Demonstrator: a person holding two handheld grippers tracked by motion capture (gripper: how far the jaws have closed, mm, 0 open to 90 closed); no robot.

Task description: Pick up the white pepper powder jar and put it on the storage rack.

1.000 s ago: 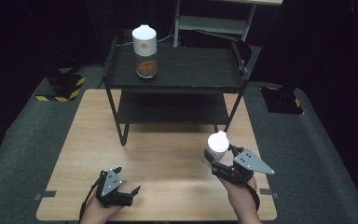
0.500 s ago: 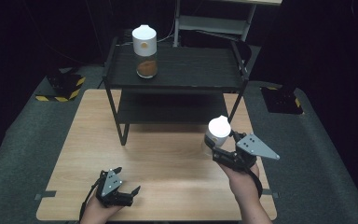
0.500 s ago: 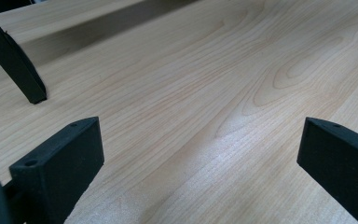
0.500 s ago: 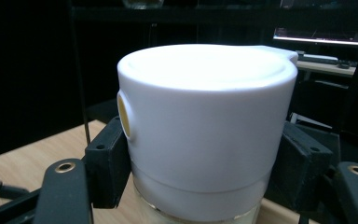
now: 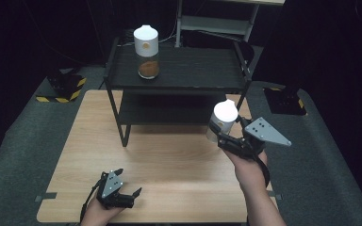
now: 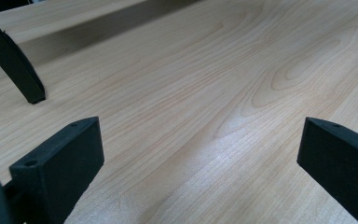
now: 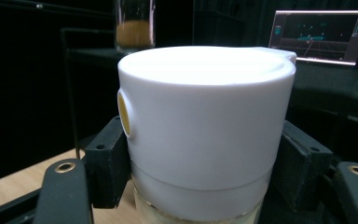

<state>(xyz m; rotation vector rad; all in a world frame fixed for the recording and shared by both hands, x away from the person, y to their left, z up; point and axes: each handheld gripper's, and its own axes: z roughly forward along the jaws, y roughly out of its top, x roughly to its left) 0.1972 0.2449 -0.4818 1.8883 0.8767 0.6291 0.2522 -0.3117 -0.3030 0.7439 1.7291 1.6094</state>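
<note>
Above the right half of the wooden table (image 5: 169, 160), in the high view, the right gripper (image 5: 226, 139) pinches a white-lidded jar (image 5: 223, 120) and holds it upright in the air, near the front right leg of the black two-tier shelf rack (image 5: 179, 84). A second white-lidded jar (image 5: 146, 52), with a brown filling in its clear lower part, stands on the rack's top shelf toward its left end, well apart from the held one. The left gripper (image 5: 127, 190) lies low at the table's near left edge with its jaws spread and nothing between them.

In the left gripper view, the two black jaws stand wide apart over bare wood grain, and one black rack leg (image 6: 11, 60) meets the table at the upper left.

In the right gripper view, the jaws press on either side of the held jar just below its white lid (image 7: 205, 116), which carries a round yellow mark on its left side. The pale contents under the lid are too cropped to name. The brown-filled jar (image 7: 134, 25) and a lit monitor (image 7: 324, 37) show behind.
</note>
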